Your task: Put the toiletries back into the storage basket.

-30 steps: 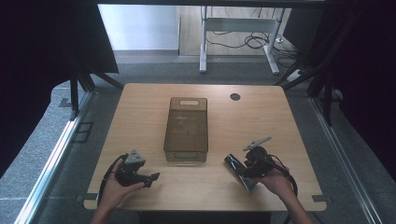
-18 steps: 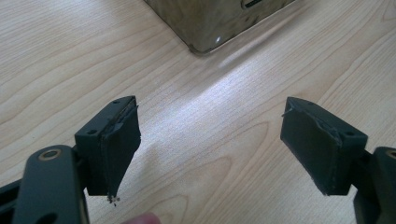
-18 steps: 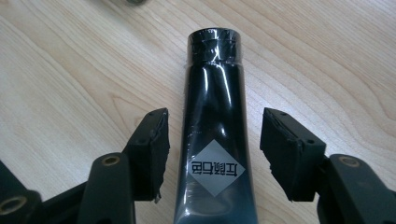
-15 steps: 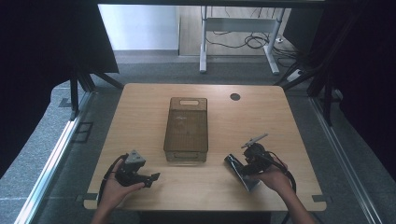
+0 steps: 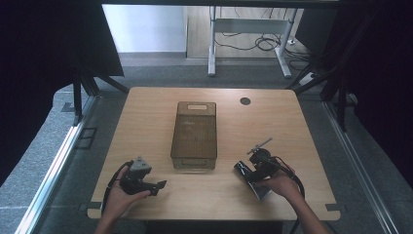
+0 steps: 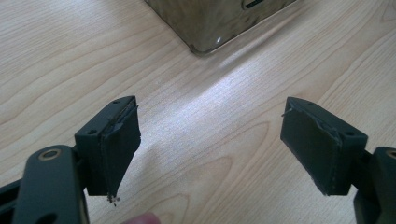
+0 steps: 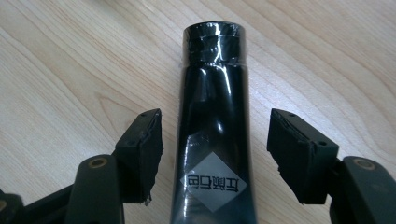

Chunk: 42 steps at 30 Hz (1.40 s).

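A black glossy tube [image 7: 212, 126] with a silver diamond label lies on the wooden table [image 5: 146, 122], cap pointing away. My right gripper [image 7: 215, 154] straddles it, jaws open on either side without touching. In the high view the tube [image 5: 245, 171] lies at the front right under the right gripper [image 5: 260, 163]. My left gripper [image 6: 210, 144] is open over bare wood with nothing between its fingers; in the high view this left gripper [image 5: 155, 185] sits at the front left. A smoky transparent box [image 5: 195, 134] stands mid-table, its near corner [image 6: 205, 28] ahead of the left gripper.
A dark round hole [image 5: 245, 101] sits near the table's far right. Beyond the far edge stands a white desk frame [image 5: 248, 29] with cables on the floor. Black curtains hang at both sides.
The right hand and gripper have shifted slightly over the tube. The left gripper has stayed in place.
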Motion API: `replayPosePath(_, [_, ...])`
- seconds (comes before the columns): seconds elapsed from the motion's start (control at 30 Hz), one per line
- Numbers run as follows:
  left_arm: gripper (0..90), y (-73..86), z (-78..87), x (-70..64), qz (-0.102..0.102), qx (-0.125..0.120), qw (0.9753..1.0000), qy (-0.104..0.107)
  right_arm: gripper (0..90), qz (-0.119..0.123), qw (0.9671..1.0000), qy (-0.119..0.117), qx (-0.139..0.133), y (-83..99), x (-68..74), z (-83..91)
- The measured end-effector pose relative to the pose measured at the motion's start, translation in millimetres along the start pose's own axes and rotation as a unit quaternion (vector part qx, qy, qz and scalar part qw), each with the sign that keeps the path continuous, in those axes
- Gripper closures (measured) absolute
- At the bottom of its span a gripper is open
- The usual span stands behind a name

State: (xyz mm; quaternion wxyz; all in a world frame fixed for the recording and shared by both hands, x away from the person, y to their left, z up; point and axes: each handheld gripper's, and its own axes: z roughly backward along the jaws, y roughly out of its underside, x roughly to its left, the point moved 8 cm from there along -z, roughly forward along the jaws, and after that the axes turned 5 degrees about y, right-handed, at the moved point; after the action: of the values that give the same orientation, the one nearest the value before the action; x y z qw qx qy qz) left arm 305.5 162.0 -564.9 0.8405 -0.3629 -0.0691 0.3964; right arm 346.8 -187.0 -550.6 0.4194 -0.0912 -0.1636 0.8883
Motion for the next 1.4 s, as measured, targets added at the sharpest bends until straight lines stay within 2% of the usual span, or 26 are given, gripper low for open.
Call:
replayPosePath(0.6, [20.1, 0.4, 0.2, 0.6, 0.004, 0.0, 1.0, 0.0, 34.5, 0.019, 0.9988, 0.009, 0.045, -3.0, 7.4, -24.2])
replayPosePath(0.7, [20.1, 0.5, 0.2, 0.7, 0.003, 0.001, 1.0, 0.0, 34.5, 0.024, 0.9981, 0.021, 0.054, -1.5, 7.9, -28.3])
replayPosePath(1.4, [19.8, 1.7, -1.1, -0.4, 0.001, 0.008, 1.0, 0.003, 44.8, 0.022, 0.9975, 0.027, 0.061, 1.7, 4.6, -32.0])
